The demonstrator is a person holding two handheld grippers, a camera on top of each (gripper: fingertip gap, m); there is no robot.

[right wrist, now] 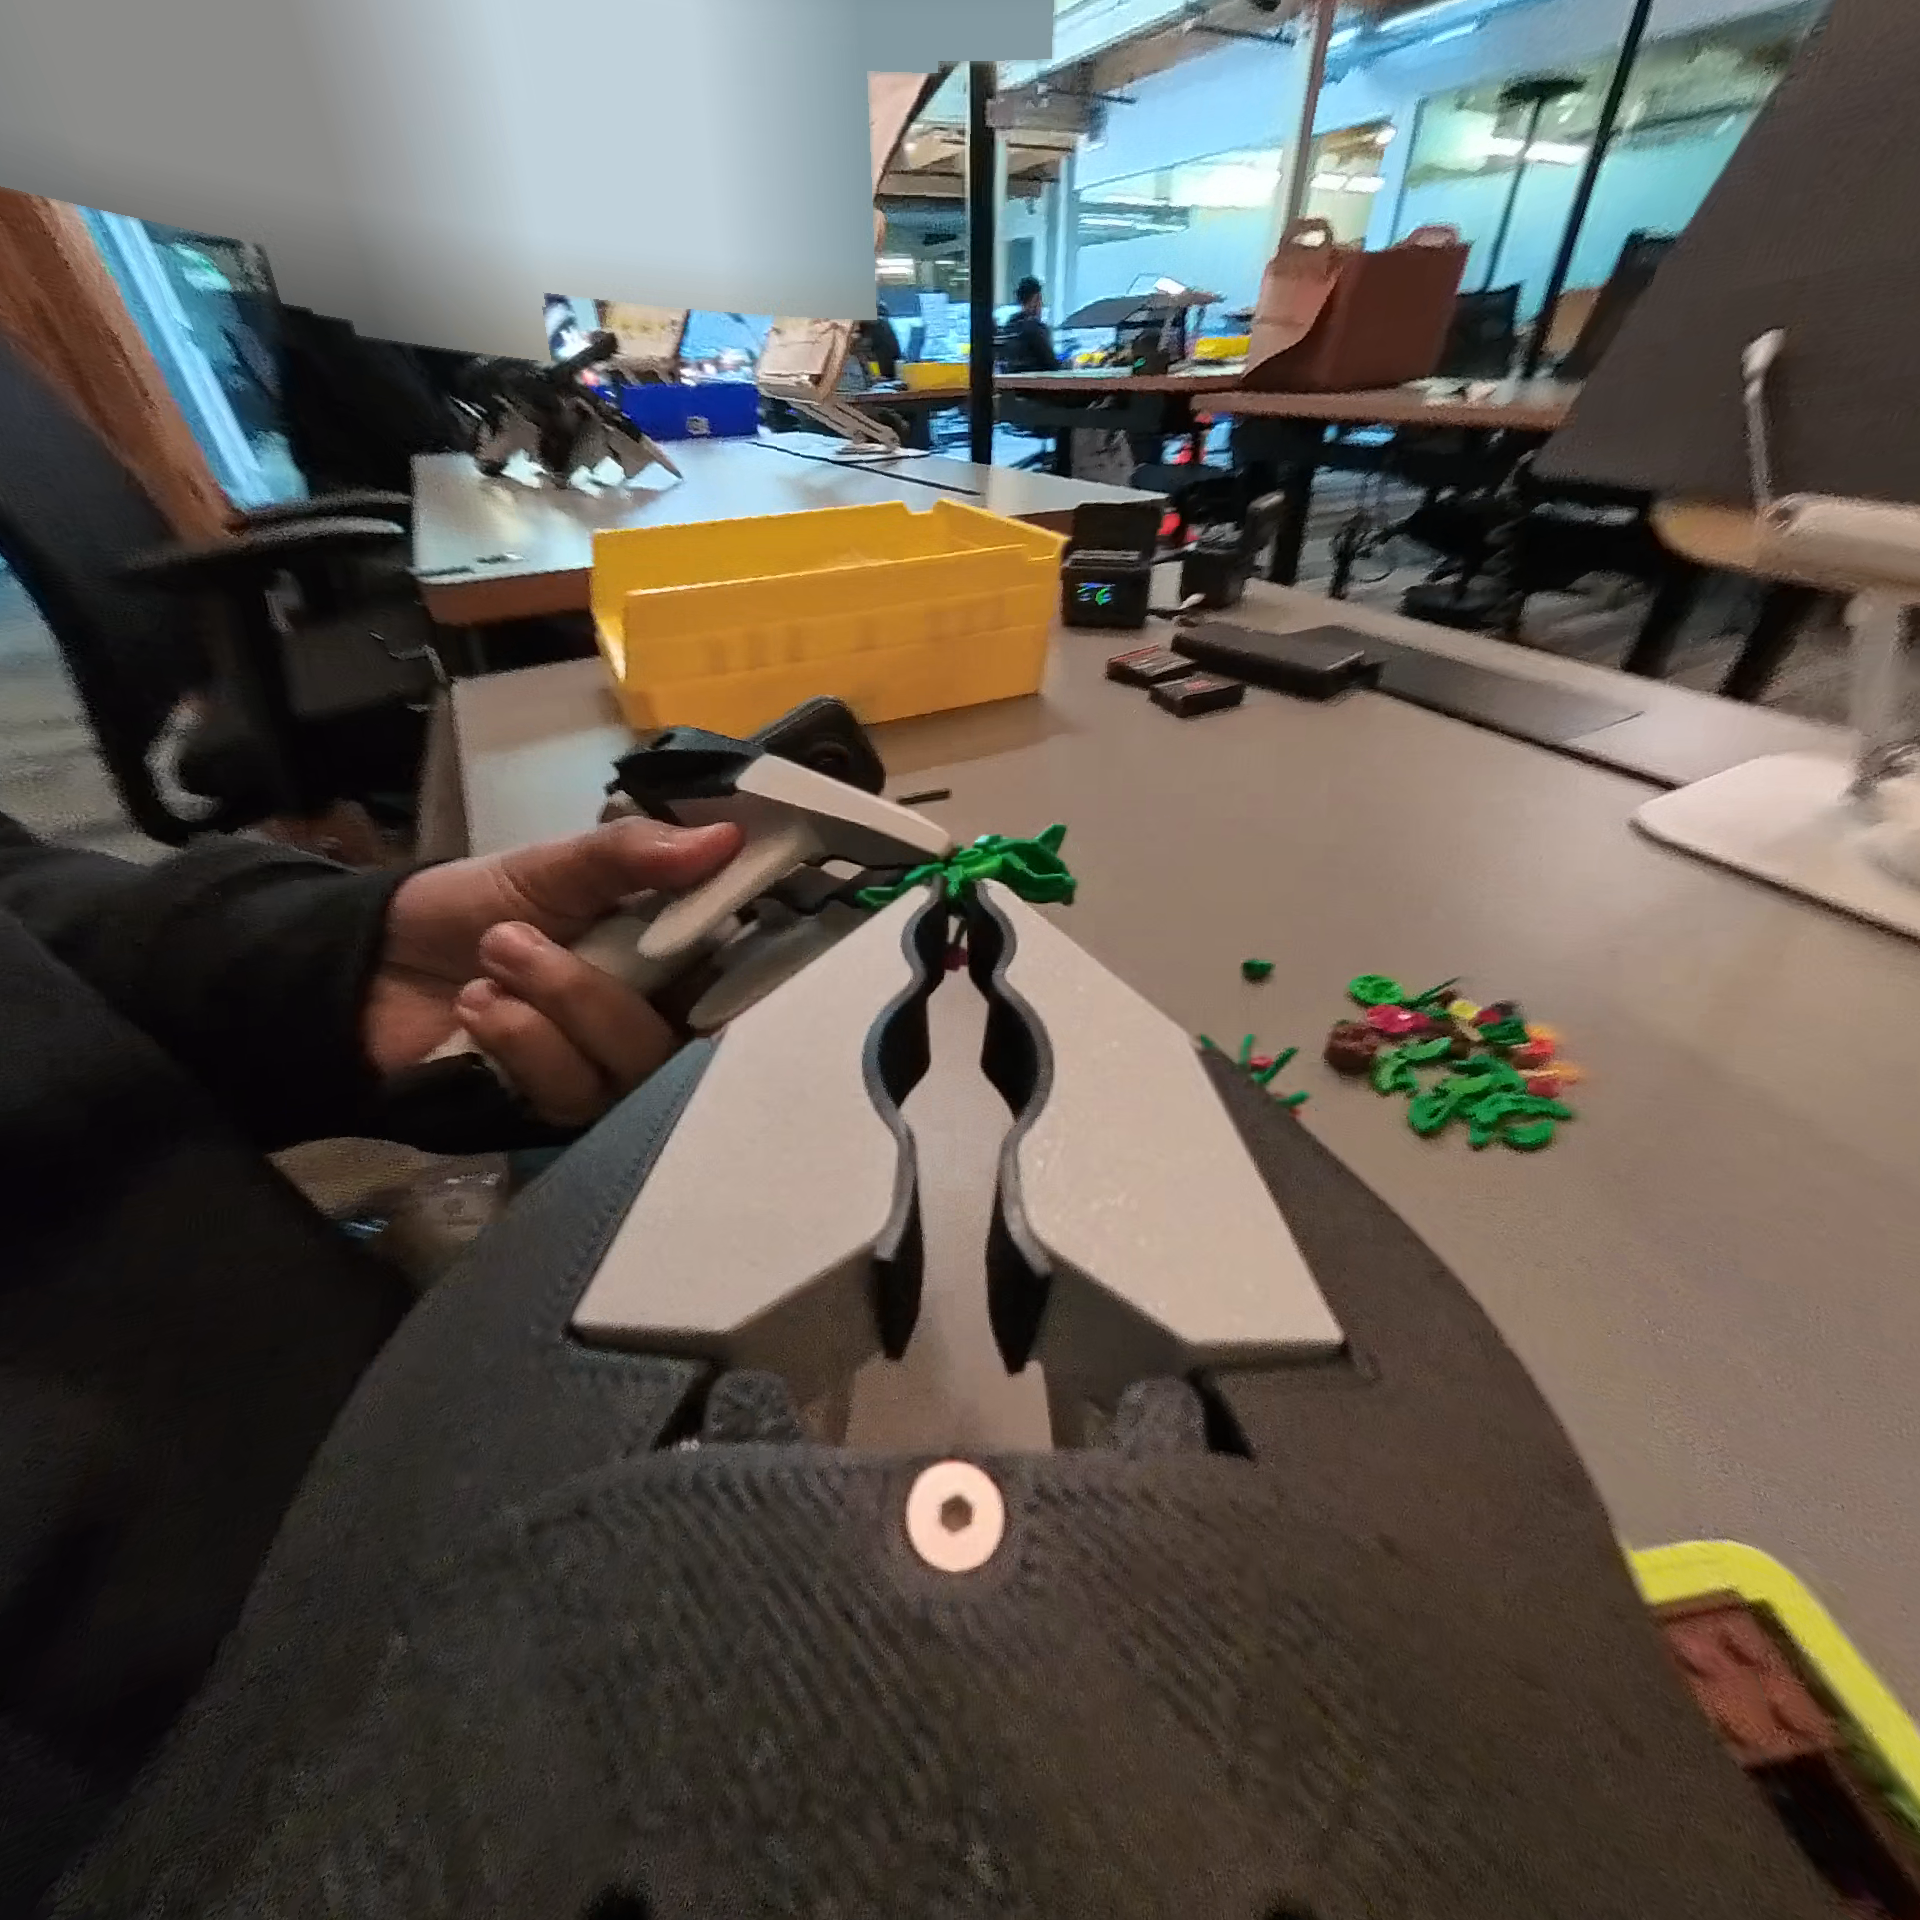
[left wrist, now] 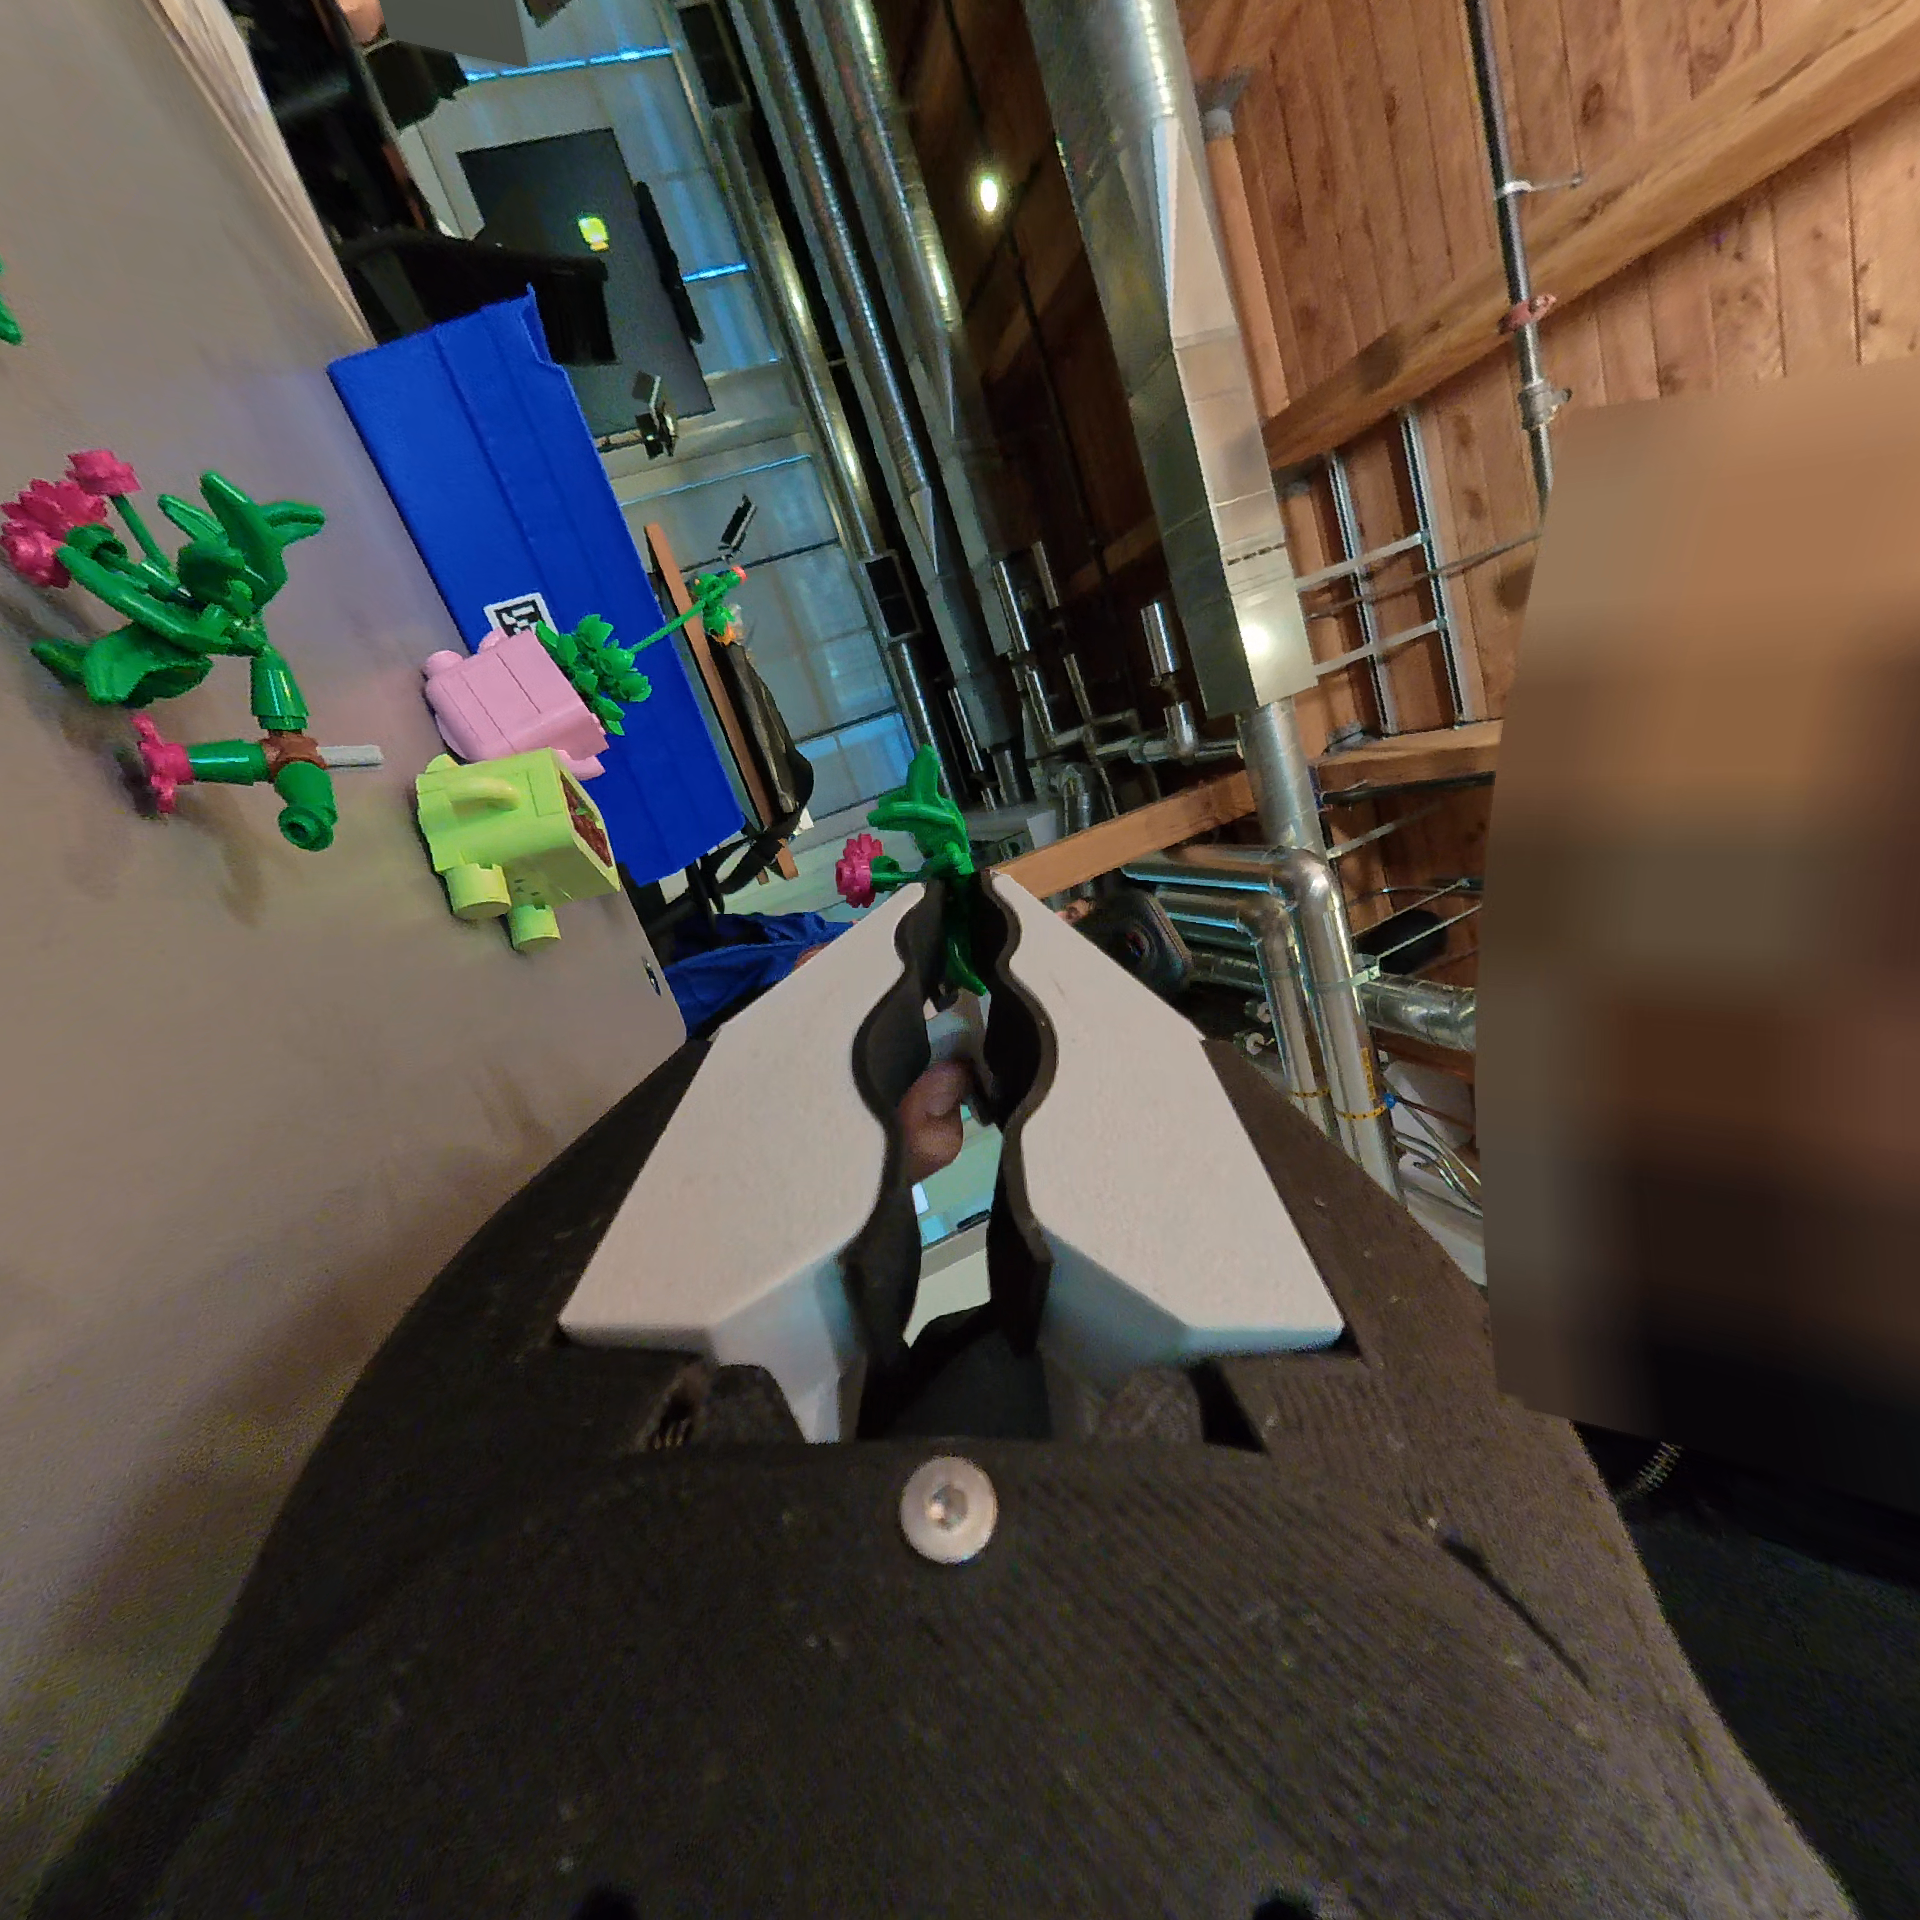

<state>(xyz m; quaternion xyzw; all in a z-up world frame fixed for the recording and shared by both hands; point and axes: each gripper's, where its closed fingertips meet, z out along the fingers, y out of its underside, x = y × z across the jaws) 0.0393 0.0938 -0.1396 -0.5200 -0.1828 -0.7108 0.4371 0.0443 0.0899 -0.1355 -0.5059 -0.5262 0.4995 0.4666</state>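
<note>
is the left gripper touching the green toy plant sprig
Touching. The left wrist view shows the left gripper shut on the green plant sprig, its stem pinched between the tips, with the leaves and pink flower sticking out beyond them.

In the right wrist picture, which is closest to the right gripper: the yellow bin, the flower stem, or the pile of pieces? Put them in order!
1. Flower stem: pinched at the right gripper tips.
2. Pile of pieces: on the table, to the right.
3. Yellow bin: far back, slightly left.

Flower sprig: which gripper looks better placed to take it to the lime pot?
Probably left. The left gripper and right gripper both pinch the flower sprig, but the lime pot lies ahead of the left's fingertips and behind the right's, beside its body.
</note>
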